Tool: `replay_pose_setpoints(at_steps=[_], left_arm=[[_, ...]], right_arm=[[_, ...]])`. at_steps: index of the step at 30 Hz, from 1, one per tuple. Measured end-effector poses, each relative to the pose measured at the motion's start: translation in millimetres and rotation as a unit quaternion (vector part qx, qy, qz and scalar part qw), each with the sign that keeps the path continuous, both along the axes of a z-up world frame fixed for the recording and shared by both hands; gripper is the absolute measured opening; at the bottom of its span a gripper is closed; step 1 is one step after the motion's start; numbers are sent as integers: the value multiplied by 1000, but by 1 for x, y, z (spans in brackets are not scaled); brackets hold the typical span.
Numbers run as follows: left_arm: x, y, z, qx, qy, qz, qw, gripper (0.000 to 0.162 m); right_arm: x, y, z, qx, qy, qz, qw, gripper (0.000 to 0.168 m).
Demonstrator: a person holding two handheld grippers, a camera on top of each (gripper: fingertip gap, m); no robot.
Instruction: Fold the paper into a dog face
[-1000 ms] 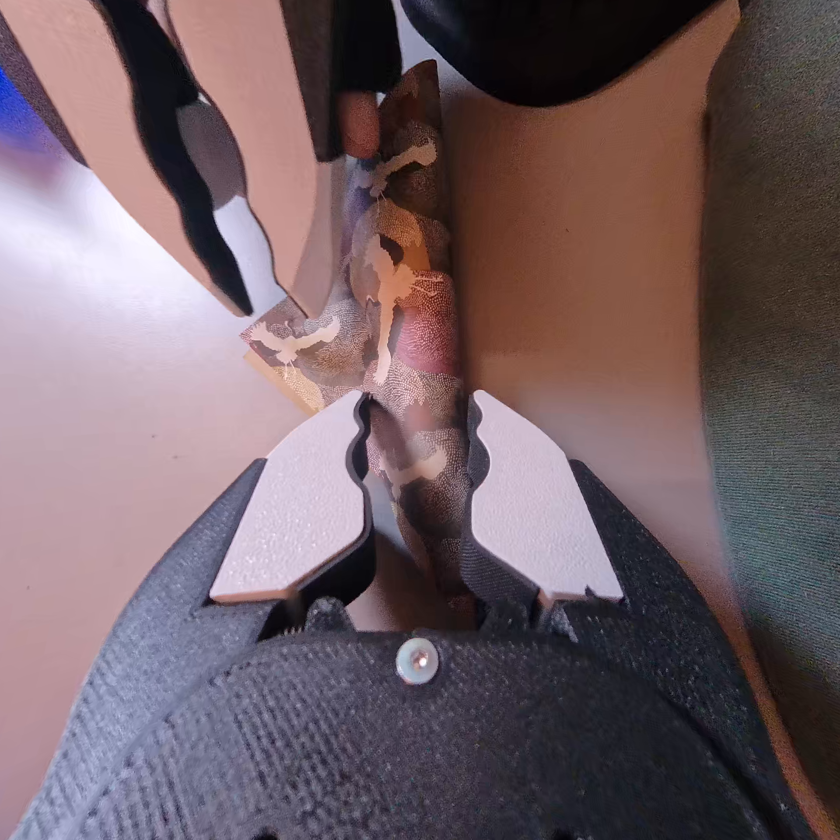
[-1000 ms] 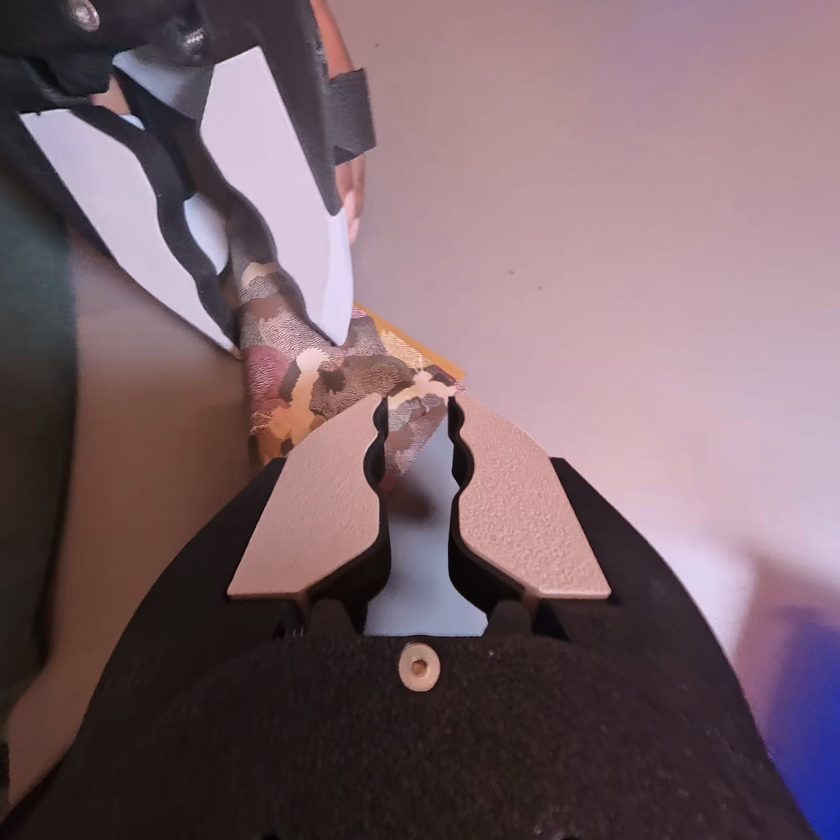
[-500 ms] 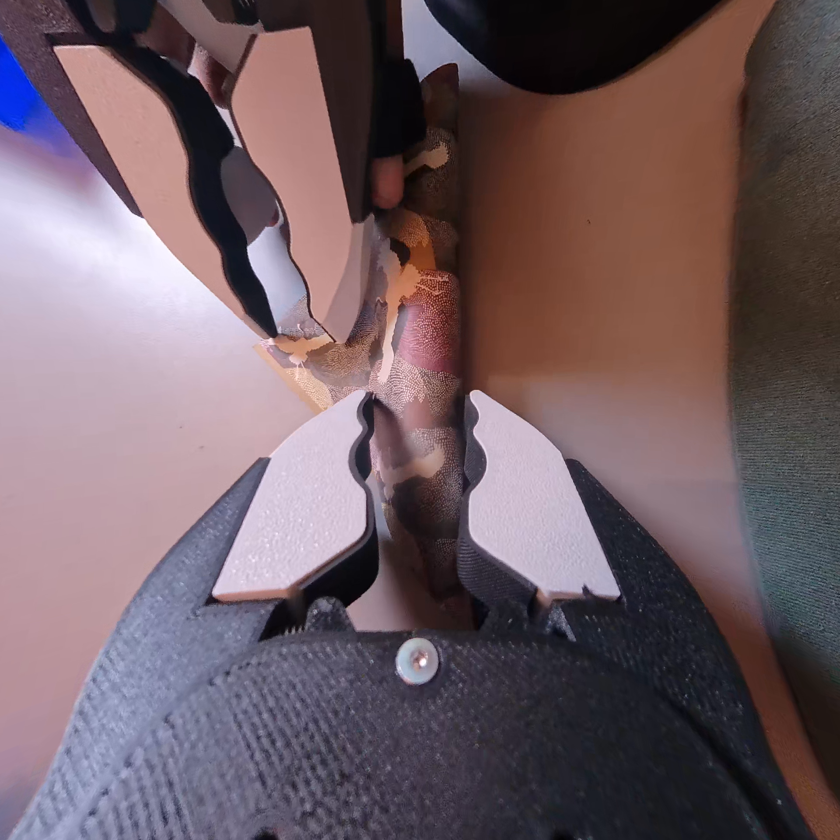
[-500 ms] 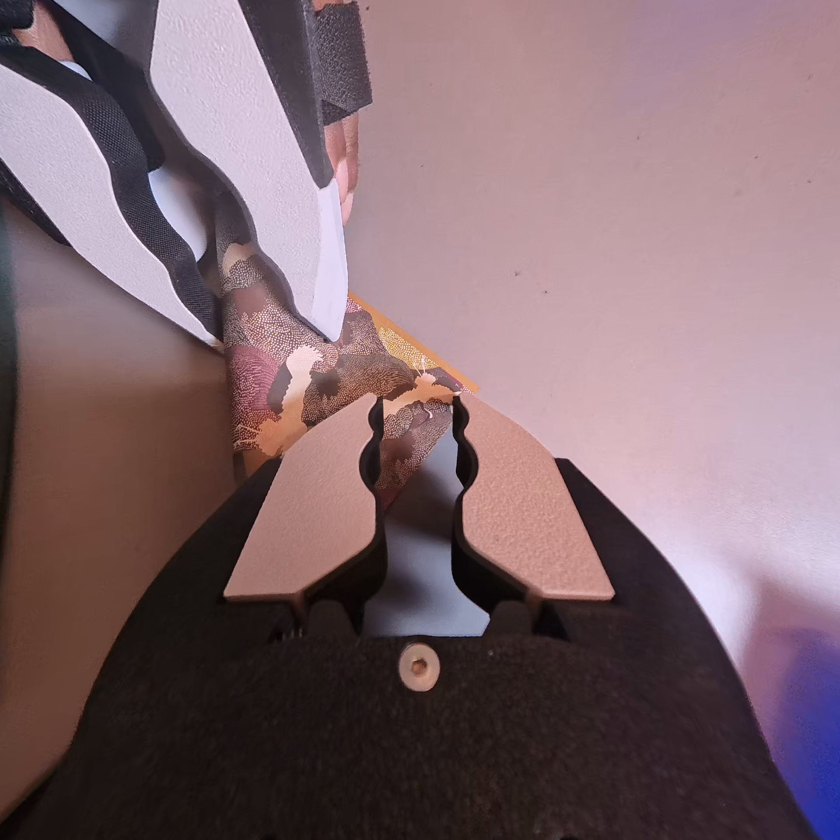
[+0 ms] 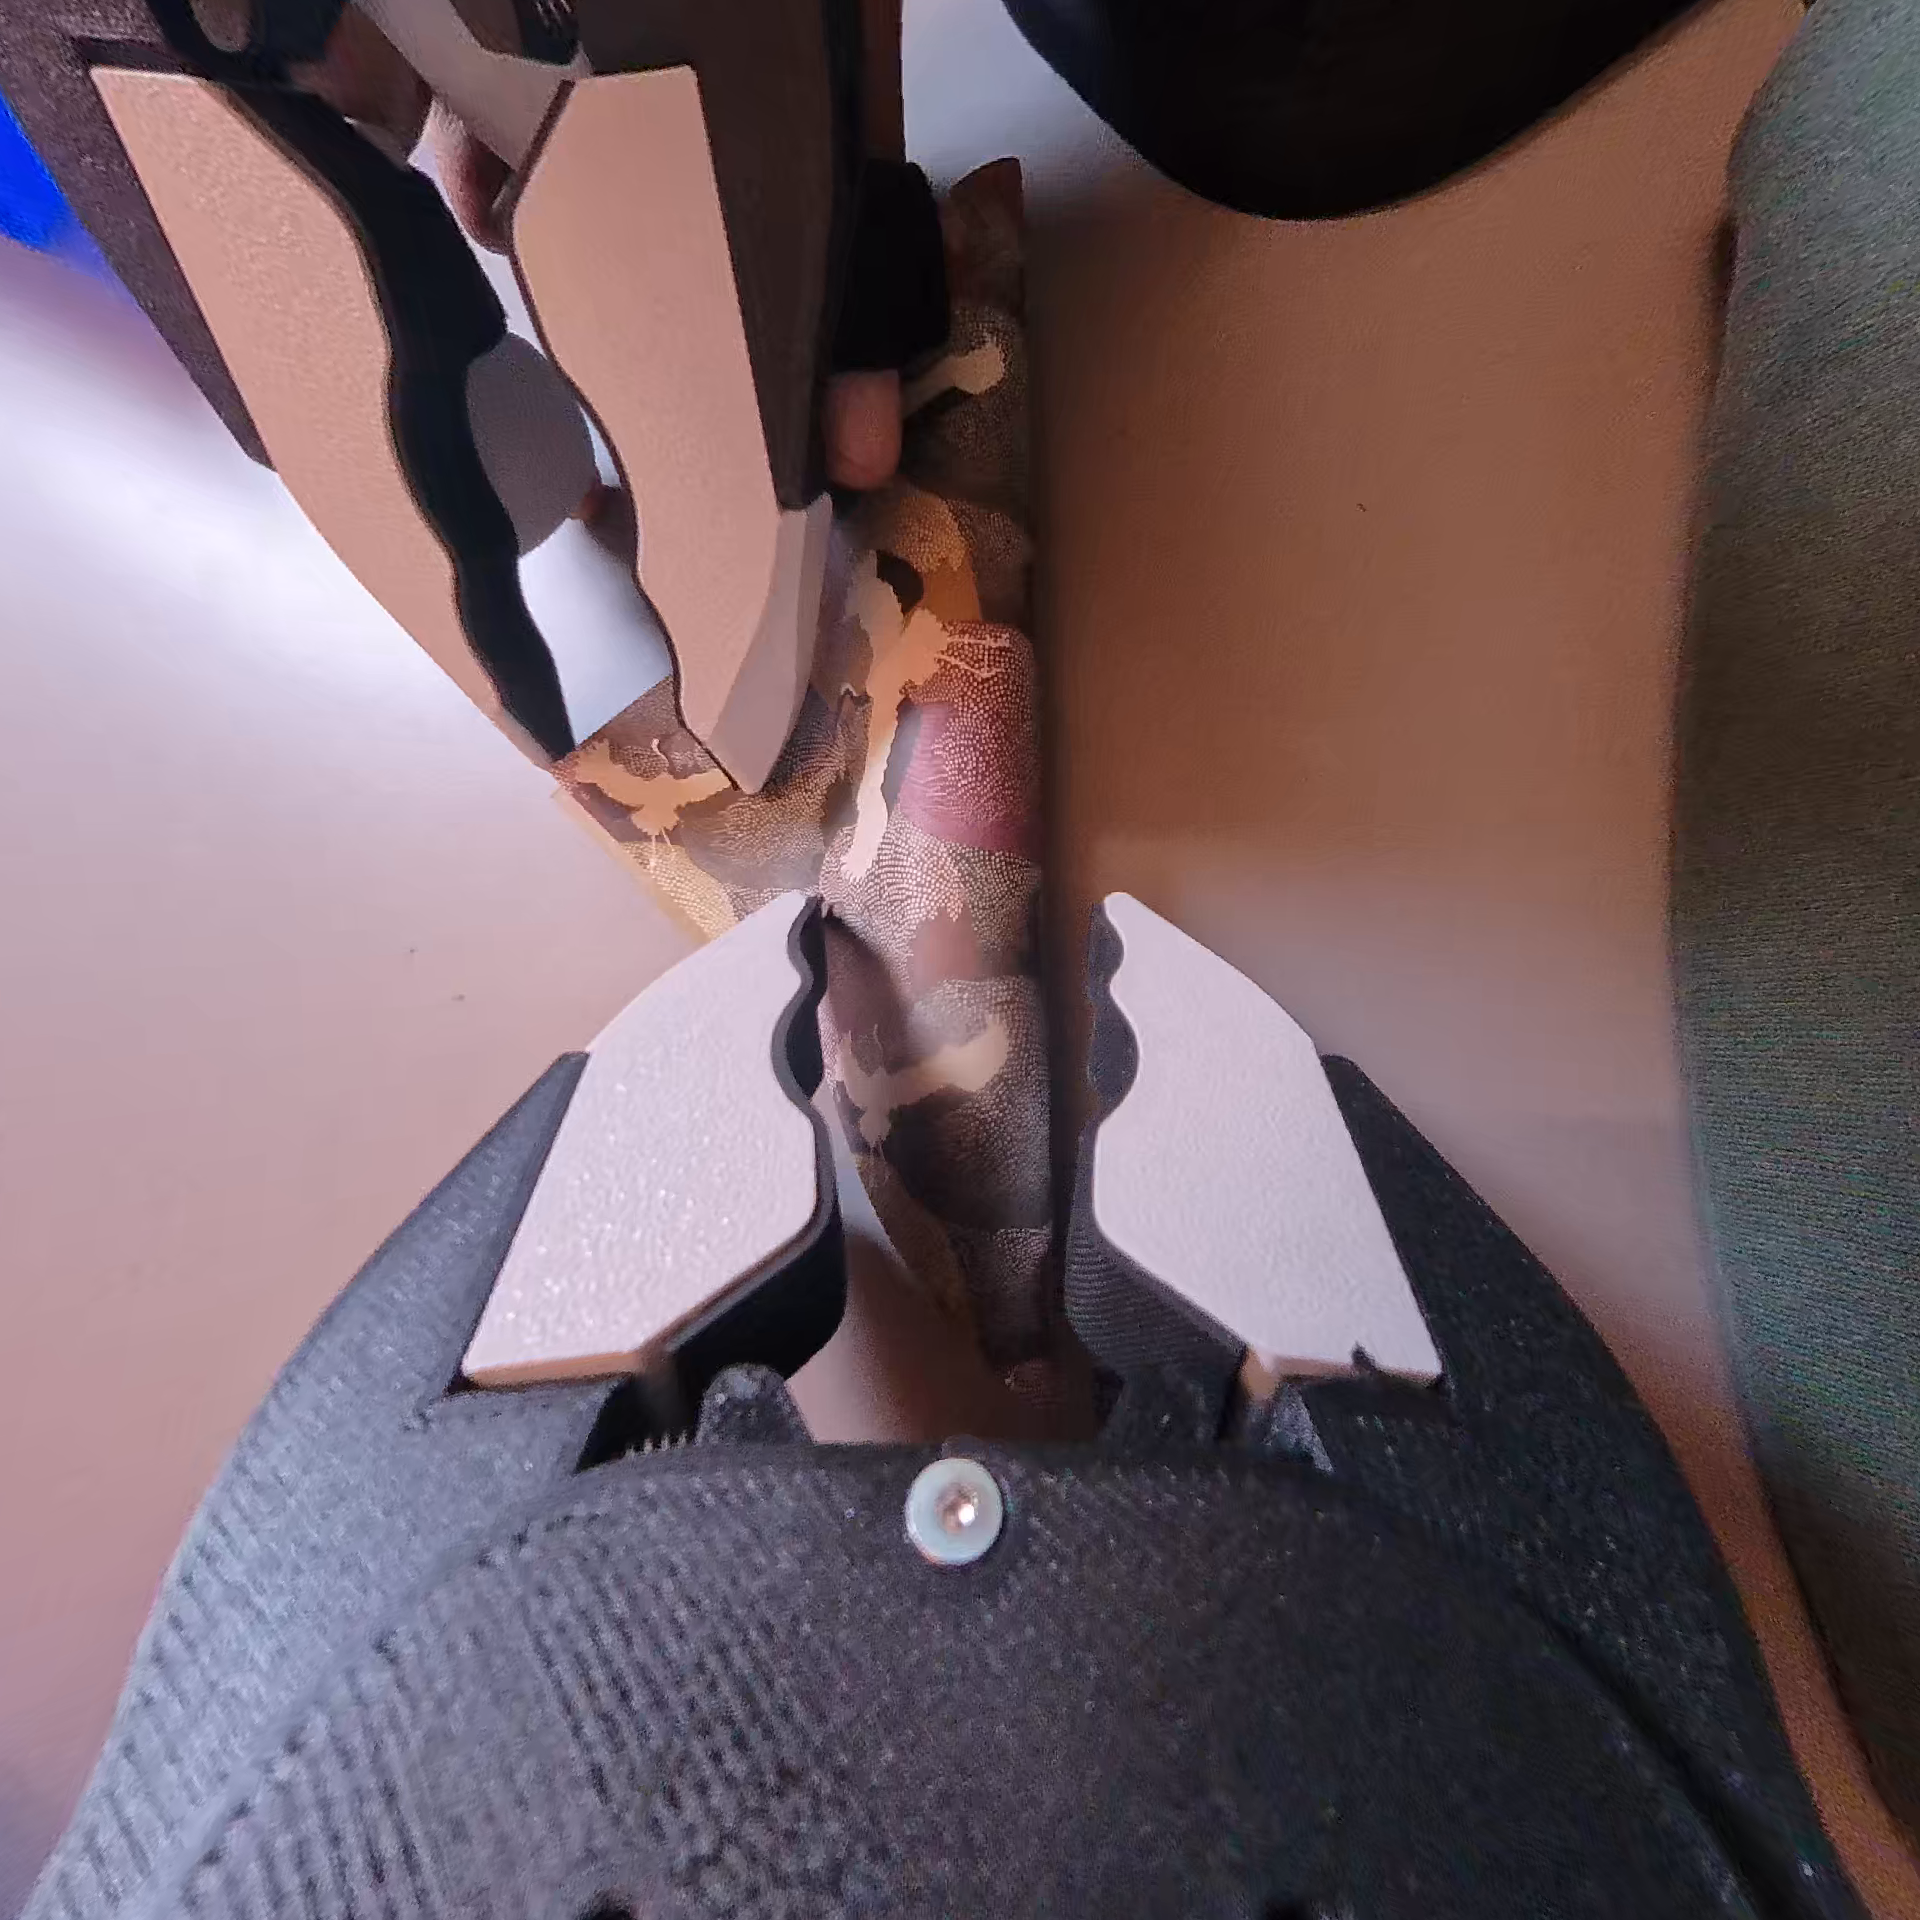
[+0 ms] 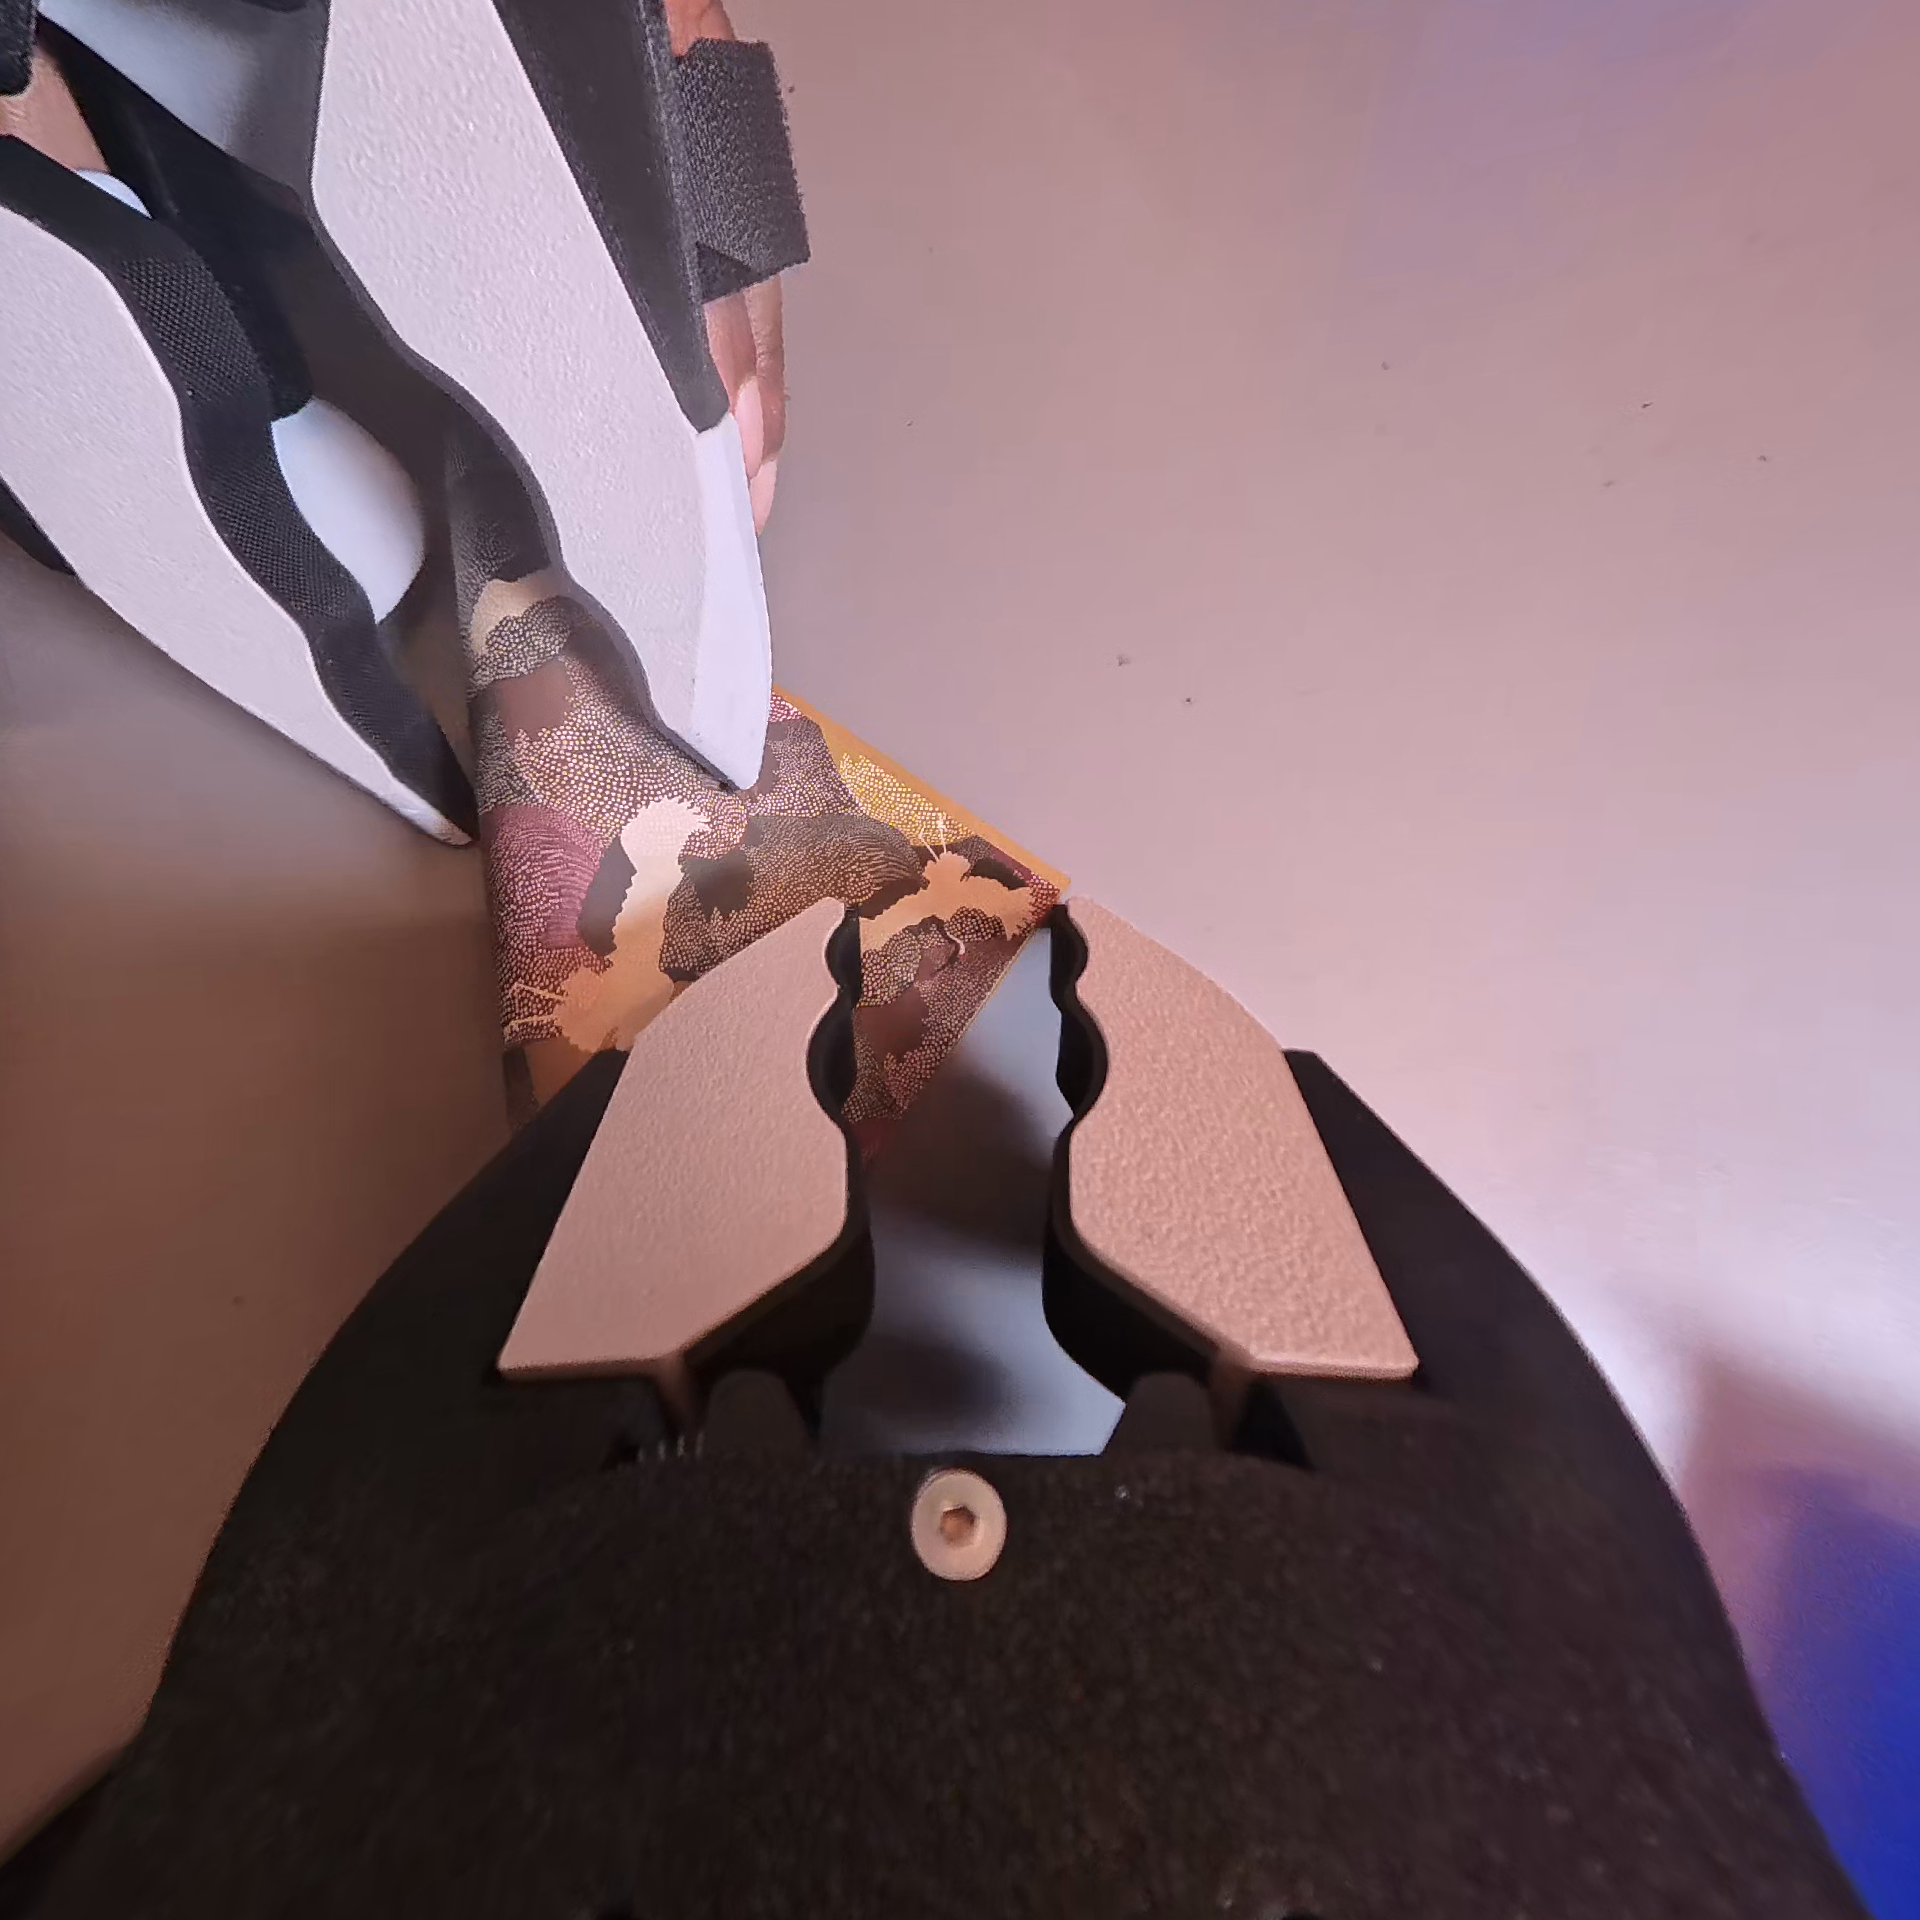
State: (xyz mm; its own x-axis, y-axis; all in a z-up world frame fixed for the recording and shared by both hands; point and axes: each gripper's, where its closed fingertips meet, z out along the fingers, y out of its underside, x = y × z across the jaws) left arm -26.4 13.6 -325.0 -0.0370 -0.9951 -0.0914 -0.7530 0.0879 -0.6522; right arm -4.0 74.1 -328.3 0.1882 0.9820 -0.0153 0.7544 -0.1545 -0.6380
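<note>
The paper [image 5: 935, 831] is a folded sheet with a brown, maroon and cream pattern and a gold underside, and it lies along the table's edge. My left gripper [image 5: 956, 904] is open and straddles the paper's near end. In that view my right gripper [image 5: 655, 764] comes down from the top left, with its tips at the paper's left corner. In the right wrist view my right gripper [image 6: 954, 912] is open over the paper's [image 6: 748, 883] gold-edged corner. My left gripper [image 6: 603, 805] stands at the top left, tips on the paper.
The pale table top [image 5: 260, 935] drops off at an edge [image 5: 1042, 727] along the paper's side, with a shaded tan surface [image 5: 1351, 727] beyond it. Green cloth [image 5: 1818, 831] lies past that. A fingertip [image 5: 862, 436] shows beside the right gripper. There is blue at the far corner [image 6: 1849, 1662].
The right gripper has come down and closer onto the paper's left corner. Both grippers' jaws stand slightly wider apart than a second ago. The paper has stayed in place.
</note>
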Motion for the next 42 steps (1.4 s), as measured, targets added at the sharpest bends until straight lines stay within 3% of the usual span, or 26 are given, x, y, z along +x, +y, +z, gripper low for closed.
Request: replay_pose_setpoints(at_steps=[6,11,16,23,29,38,42], left_arm=[[-4,2,0,-8,4,2,1000,54],[-2,8,22,-128,-77,37,988,59],[0,25,13,-143,-67,71,985,66],[4,39,30,-244,-126,95,957,69],[2,69,14,-203,-93,139,965,52],[4,87,-3,-6,-16,115,993,12],[9,81,-2,-40,-36,105,993,18]], right_arm=[[0,5,0,-7,-13,-3,1000,24],[-1,7,0,-8,-16,-2,1000,21],[-3,7,0,-6,-15,2,1000,19],[-4,8,0,-3,-12,9,1000,16],[-5,10,0,14,-1,12,1000,7],[-5,13,0,12,-2,13,1000,0],[-5,13,0,14,-2,13,1000,0]])
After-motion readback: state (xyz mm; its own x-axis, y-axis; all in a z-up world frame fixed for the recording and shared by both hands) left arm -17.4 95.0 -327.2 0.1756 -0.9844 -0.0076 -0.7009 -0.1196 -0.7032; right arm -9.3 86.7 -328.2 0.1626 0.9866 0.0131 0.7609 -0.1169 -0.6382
